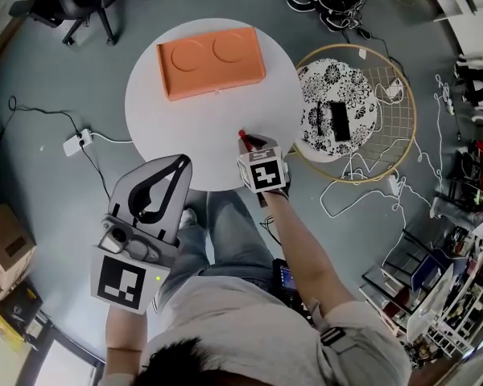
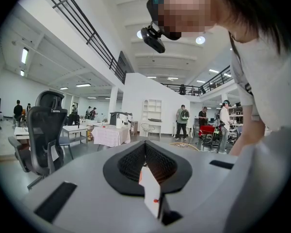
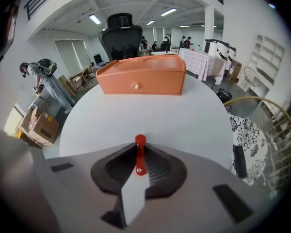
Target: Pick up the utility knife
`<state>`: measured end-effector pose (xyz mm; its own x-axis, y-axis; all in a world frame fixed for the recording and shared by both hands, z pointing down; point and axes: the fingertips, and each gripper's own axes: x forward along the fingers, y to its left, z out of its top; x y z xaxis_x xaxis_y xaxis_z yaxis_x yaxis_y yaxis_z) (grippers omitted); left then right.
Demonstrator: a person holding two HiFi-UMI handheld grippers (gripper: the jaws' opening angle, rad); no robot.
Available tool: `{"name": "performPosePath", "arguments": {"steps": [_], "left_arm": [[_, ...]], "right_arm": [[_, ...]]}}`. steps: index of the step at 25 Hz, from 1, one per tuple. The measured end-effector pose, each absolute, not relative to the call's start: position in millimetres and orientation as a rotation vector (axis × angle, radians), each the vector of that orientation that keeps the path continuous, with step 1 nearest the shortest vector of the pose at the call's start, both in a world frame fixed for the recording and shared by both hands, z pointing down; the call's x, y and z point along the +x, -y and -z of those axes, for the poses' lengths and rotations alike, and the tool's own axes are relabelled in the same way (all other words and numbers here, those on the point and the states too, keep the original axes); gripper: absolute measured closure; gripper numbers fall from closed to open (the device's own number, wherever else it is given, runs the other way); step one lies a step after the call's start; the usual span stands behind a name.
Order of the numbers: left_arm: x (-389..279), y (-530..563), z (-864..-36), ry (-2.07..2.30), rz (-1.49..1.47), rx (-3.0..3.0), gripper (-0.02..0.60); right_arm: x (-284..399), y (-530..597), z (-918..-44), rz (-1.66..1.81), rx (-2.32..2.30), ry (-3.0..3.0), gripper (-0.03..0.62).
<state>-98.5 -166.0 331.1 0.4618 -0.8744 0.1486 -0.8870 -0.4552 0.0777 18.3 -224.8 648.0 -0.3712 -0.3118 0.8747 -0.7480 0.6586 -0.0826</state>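
A utility knife [image 3: 139, 155] with a red tip and a pale body stands between the jaws of my right gripper [image 3: 138, 147], which is shut on it. From the head view, that gripper [image 1: 246, 140] points steeply down at the near right edge of the round white table [image 1: 217, 127], and the knife's red end [image 1: 243, 135] shows at its tip. My left gripper [image 1: 180, 162] hangs off the table's near left side, over the floor. Its jaws meet in the left gripper view [image 2: 145, 145], pointing out into the room.
An orange box [image 1: 211, 61] lies at the far side of the table, and it shows straight ahead in the right gripper view [image 3: 140, 75]. Right of the table stands a round wire-and-hoop frame [image 1: 410, 111] around a floral cushion [image 1: 338, 107]. Cables and a power strip [image 1: 78, 141] lie on the floor.
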Motion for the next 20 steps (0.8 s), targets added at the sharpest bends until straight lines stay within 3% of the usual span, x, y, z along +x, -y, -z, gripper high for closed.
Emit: {"name": "performPosePath", "arguments": {"steps": [6,20], "left_arm": [[-97.5,154.2,-325.0,1.547,-0.141,2.586,0.571],[-72.5,124.7,-297.2,1.393,-0.063,2.748,0.571]], "right_arm": [[2.6,213.5,-598.6,-0.653,0.868,2.127,0.542],[-10.3,177.3,-386.4,-0.524,1.045,2.657,0.542]]}}
